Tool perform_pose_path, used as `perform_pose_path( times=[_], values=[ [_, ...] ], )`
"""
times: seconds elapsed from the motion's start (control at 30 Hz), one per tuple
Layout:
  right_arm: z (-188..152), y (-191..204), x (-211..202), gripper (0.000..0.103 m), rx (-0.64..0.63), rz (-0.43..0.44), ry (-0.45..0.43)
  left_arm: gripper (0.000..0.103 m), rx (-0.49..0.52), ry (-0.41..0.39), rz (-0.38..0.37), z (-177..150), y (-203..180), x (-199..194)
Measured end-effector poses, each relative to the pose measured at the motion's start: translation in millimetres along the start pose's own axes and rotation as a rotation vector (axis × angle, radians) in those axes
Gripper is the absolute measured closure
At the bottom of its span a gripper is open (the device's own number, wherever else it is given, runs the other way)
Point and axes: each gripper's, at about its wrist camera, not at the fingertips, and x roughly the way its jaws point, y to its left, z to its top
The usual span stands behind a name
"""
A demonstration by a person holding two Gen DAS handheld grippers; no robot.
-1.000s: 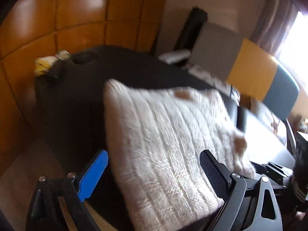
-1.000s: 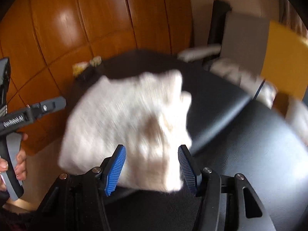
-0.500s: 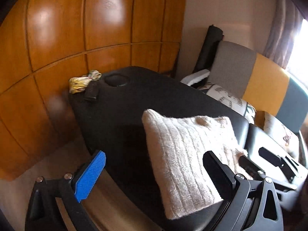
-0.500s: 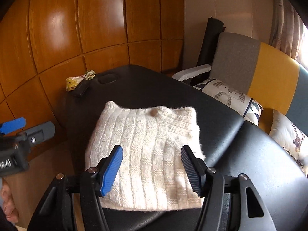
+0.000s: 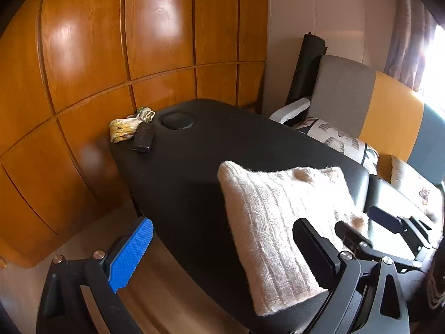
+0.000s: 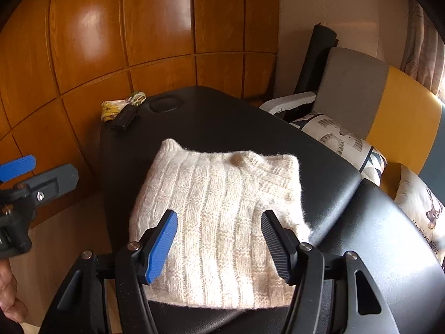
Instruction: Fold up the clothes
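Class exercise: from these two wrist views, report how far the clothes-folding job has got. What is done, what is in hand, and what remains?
Done: the cream knit sweater lies folded in a compact rectangle on the black padded table. In hand: nothing; the right hand-held gripper and the left hand-held gripper are both open and empty, off the fabric. Left: no other unfolded garment shows on the table, so little appears to remain, perhaps moving the sweater aside.

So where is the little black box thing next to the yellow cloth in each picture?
Left wrist view: the small black box lies left of centre, at the far corner of the black table, beside the yellow cloth.
Right wrist view: it lies upper left, same corner, same cloth beside it.
Shared landmark: the round dent in the table, just right of the box.
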Motion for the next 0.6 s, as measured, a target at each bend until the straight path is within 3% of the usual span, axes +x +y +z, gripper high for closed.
perform_pose_path(
  times=[0.6],
  values=[
    [-12.7, -4.1, 9.5, 0.039, -0.013, 0.000, 0.055, 0.001, -0.003, 0.021, -0.017, 0.0, -0.9, 8.9]
  ],
)
